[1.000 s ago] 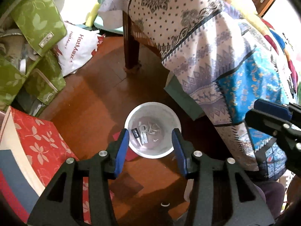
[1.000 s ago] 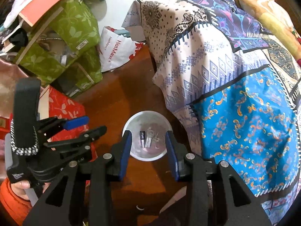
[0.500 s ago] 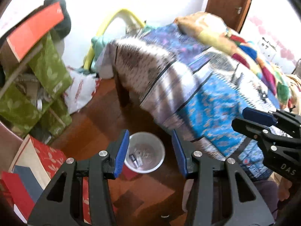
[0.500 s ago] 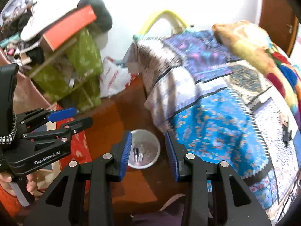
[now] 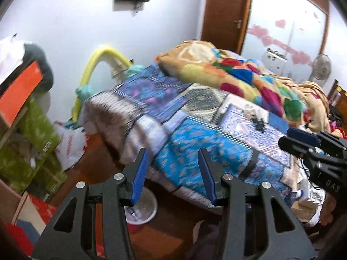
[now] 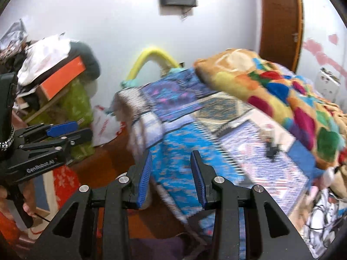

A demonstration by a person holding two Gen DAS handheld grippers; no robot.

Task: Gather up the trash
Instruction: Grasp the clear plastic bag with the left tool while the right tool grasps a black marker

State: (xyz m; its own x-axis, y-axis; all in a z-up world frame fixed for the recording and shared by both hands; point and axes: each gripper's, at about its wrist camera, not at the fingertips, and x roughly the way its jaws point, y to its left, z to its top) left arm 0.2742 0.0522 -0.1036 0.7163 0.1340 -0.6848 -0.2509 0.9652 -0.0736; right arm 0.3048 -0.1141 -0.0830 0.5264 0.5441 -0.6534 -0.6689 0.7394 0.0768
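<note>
The white trash bin [image 5: 145,208] stands on the brown floor low in the left wrist view, partly behind my left gripper's fingers; small scraps lie inside it. My left gripper [image 5: 172,157] is open and empty, raised in front of the bed's edge. My right gripper [image 6: 171,159] is also open and empty, pointing at the blue patterned sheet [image 6: 173,151]. A small dark item [image 5: 259,124] lies on the bed top, also seen in the right wrist view as a dark item [image 6: 272,149]. Each view shows the other gripper at its side: right gripper [image 5: 303,143], left gripper [image 6: 65,131].
A colourful blanket [image 5: 238,73] is heaped on the far side of the bed. Green boxes [image 5: 28,147], a white plastic bag [image 5: 69,145] and a red floral box [image 5: 41,208] crowd the left. A wooden door [image 5: 225,13] and a fan [image 5: 322,69] stand behind.
Both grippers have risen and tilted up from directly over the bin. The bin slid to the bottom of the views and the bed top now fills them. Jaws unchanged.
</note>
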